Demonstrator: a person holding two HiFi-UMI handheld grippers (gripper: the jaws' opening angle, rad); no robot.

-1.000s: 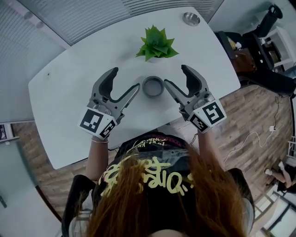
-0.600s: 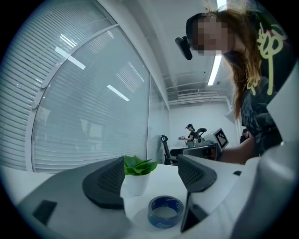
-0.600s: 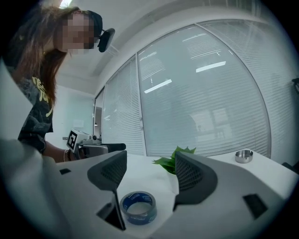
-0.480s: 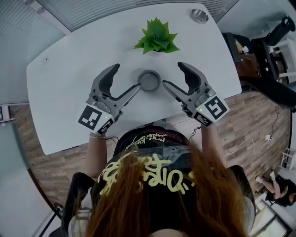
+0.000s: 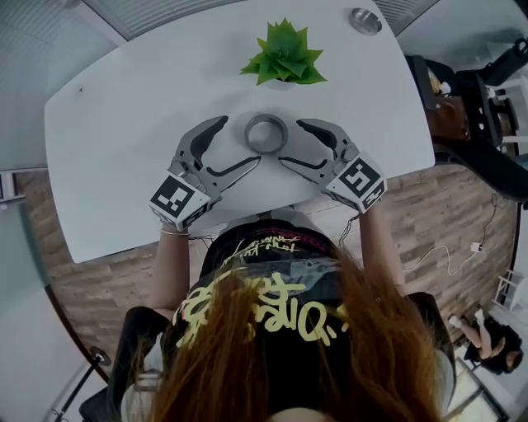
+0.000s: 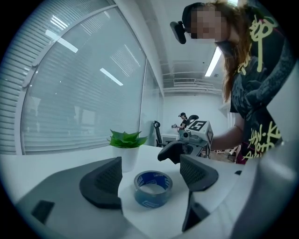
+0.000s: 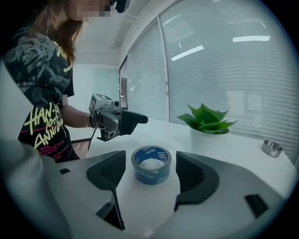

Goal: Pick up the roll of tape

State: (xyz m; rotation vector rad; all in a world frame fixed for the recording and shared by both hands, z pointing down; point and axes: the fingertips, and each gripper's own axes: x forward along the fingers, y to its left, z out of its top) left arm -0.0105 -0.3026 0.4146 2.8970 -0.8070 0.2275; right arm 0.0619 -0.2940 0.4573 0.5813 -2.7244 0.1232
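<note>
White table (image 5: 124, 124), window blinds behind; office setting.

**L gripper** (image 6: 152, 173): jaws wide apart and have just been opening further. Nothing clamped. Roll of tape (image 6: 153, 188) shows in the gap but just ahead of the tips, no pad on it.

**R gripper** (image 7: 150, 170): jaws likewise apart, empty. Same roll lined up in its gap, pads clear of it.

**Change noted, head view:** you now have both tools low over the table, tips flanking the roll from either side. A sec. ago they sat further back, w/ the R one aimed past the roll rather than at it.

**Roll:** unmoved, flat on the table, hole up, on your side of the potted plant (image 5: 285, 58). Small metal dish (image 5: 364, 21) at far corner.

**Assessment:** approach done, grasp not begun. Two tools converging on one roll means a risk of tips clashing or nudging it. Rec. you commit one gripper, run its jaws either side of the roll, then close. Tabletop looks smooth and the roll light, so it will prob. skid if one pad lands first.
</note>
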